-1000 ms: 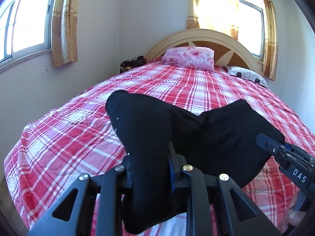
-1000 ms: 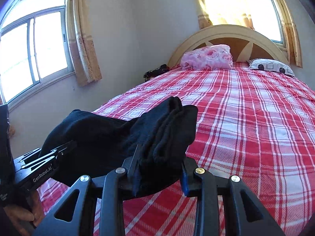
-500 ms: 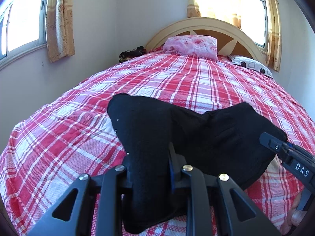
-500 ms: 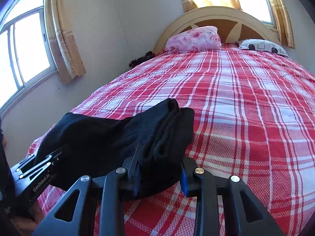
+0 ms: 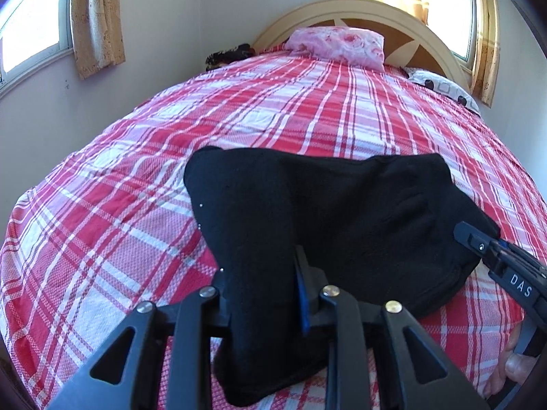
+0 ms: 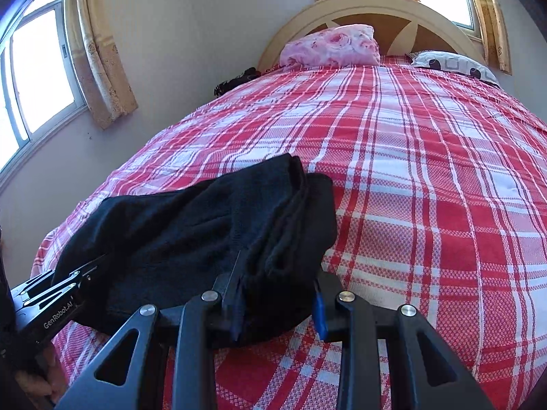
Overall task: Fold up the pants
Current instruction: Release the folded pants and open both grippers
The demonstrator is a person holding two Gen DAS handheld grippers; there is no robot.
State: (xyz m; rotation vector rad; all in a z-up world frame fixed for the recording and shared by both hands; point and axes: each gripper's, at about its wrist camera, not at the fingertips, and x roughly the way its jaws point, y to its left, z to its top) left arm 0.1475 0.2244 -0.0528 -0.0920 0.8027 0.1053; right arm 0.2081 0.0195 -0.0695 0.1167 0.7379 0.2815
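Pants (image 5: 342, 218): soft, limp, bulky black knit; grip at bunched folded corners. Left gripper (image 5: 263, 294) opening, cloth between jaws; right gripper (image 6: 273, 294) clamps its corner.

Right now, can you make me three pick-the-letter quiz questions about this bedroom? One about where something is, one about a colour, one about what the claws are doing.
1. Where is the pink pillow?
A. by the headboard
B. on the floor
C. on the windowsill

2. What colour are the pants?
A. white
B. black
C. green

3. What is in the right claw?
A. nothing
B. a pillow
C. the pants

Answers:
1 A, it lies at the bed's far end.
2 B, dark against the red plaid bedspread.
3 C, black cloth sits bunched between its fingers.
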